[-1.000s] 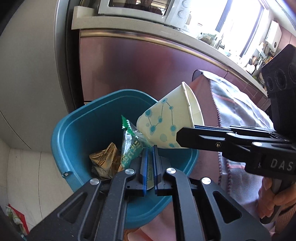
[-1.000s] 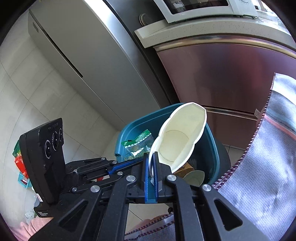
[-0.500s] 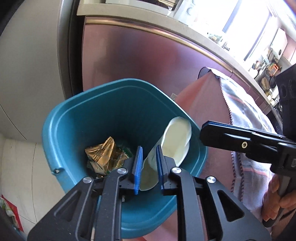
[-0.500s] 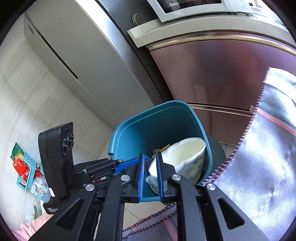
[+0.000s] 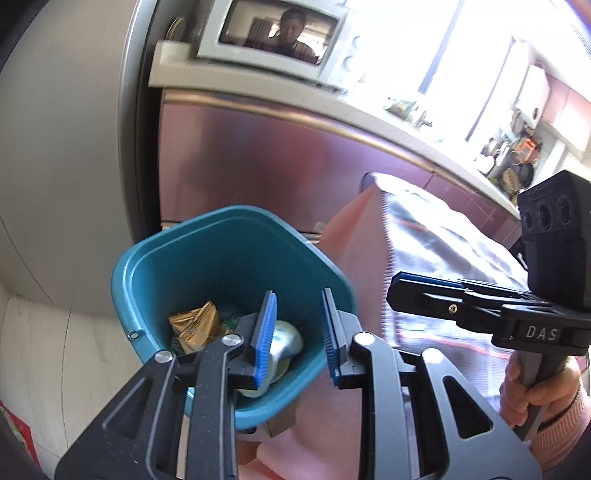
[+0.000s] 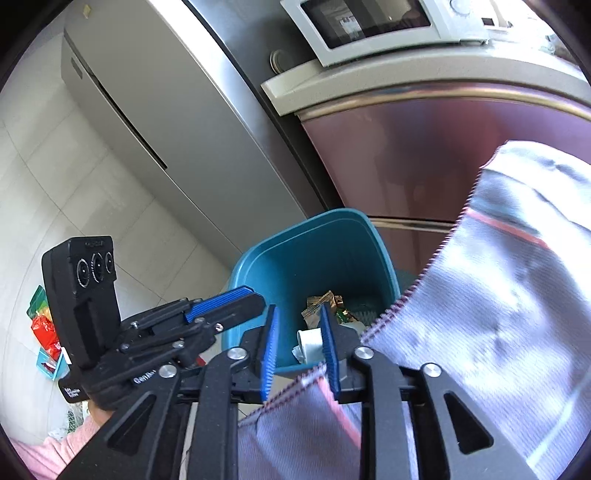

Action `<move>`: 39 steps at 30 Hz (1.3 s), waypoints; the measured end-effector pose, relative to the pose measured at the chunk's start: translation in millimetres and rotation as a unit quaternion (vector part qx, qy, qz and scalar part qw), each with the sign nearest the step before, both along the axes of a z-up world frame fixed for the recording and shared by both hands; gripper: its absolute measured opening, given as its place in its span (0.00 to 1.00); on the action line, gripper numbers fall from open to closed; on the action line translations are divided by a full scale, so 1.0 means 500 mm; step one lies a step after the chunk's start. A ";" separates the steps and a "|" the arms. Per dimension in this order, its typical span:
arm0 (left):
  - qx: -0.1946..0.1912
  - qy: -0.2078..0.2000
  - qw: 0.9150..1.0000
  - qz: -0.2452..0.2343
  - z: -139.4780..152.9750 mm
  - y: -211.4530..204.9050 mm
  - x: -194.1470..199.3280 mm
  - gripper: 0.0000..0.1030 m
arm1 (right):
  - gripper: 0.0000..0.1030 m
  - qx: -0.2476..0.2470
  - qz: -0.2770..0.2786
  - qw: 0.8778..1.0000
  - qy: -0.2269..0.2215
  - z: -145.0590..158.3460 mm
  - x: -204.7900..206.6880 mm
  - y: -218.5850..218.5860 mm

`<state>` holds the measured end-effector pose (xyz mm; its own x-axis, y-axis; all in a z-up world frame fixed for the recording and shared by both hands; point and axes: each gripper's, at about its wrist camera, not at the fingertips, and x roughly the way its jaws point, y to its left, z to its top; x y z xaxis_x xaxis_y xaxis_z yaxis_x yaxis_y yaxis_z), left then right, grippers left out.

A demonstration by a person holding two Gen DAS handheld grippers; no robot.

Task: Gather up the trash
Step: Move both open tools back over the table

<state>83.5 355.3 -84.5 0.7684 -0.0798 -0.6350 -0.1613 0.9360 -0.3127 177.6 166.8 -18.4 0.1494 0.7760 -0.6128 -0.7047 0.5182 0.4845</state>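
Above the bin, at the centre of each wrist view, your two grippers hang side by side, both angled downward. Your left gripper [image 5: 297, 334] shows two blue pads with a narrow gap that is widening; nothing sits between them. Your right gripper [image 6: 297, 345] shows the same: two blue pads, a narrow gap, jaws opening, nothing gripped. In the left wrist view the right gripper lies at 3 o'clock, its handle in your right hand [image 5: 532, 391]; in the right wrist view the left gripper lies at 9 o'clock.

One teal bin [image 5: 207, 254] stands directly beyond the fingertips. Inside it lie the task's things: one white paper cup [image 6: 309, 341] on its side at the near wall, one gold wrapper [image 5: 194, 325] toward 10 o'clock of the left pads, and green wrapper scraps [image 6: 345, 314], too small to count.

At 3 o'clock of the bin hangs one grey striped cloth [image 6: 498, 295] over a pink surface [image 5: 354, 240]. At 12 o'clock stands one maroon cabinet front [image 6: 424, 155], with one microwave [image 6: 373, 22] on the counter above it. At 10 o'clock rises one steel refrigerator [image 6: 177, 110]. At 8 o'clock in the right wrist view, coloured packets [image 6: 44, 328] lie on the tiled floor.
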 end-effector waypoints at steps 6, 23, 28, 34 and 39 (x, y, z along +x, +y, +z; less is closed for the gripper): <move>0.005 -0.042 0.998 -0.049 0.053 -0.073 -0.032 0.37 | 0.37 0.018 -0.018 0.999 -0.036 0.043 -0.048 -0.094; -0.007 -0.058 0.963 -0.261 0.088 -0.437 -0.025 0.43 | 0.44 0.013 -0.221 0.973 -0.072 0.057 -0.142 -0.516; 0.001 -0.048 0.951 -0.307 0.079 -0.548 -0.003 0.44 | 0.44 0.013 -0.288 0.954 -0.079 0.051 -0.149 -0.642; 0.002 -0.027 0.938 -0.344 0.065 -0.652 0.044 0.44 | 0.44 -0.006 -0.345 0.935 -0.086 0.036 -0.134 -0.750; 0.008 -0.011 0.931 -0.365 0.047 -0.720 0.072 0.44 | 0.47 -0.031 -0.355 0.931 -0.081 0.017 -0.105 -0.782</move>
